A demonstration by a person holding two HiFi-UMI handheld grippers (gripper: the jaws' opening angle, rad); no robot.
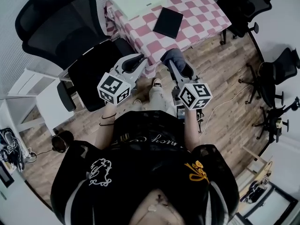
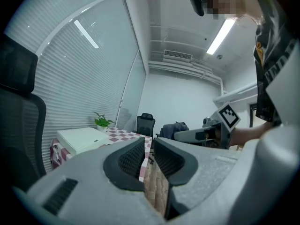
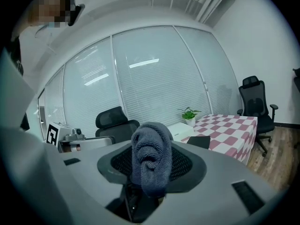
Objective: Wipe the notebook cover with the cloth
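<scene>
A black notebook (image 1: 168,22) lies flat on the table with the red-and-white checked cloth (image 1: 201,13), at some distance in front of both grippers. My right gripper (image 1: 174,63) is shut on a bunched grey-blue cloth (image 1: 172,56). In the right gripper view the cloth (image 3: 151,161) sticks up between the pads of the right gripper (image 3: 151,149), with the notebook (image 3: 198,141) beyond it. My left gripper (image 1: 139,60) is held beside the right one, over the wooden floor. In its own view the left gripper (image 2: 149,146) is shut with nothing in it.
A white box (image 1: 138,0) lies on the table beside the notebook, and a small potted plant (image 3: 189,114) stands behind it. A large black mesh chair (image 1: 61,32) stands left of the table. More office chairs (image 1: 243,3) (image 1: 276,78) stand to the right. A cable (image 1: 234,97) runs across the floor.
</scene>
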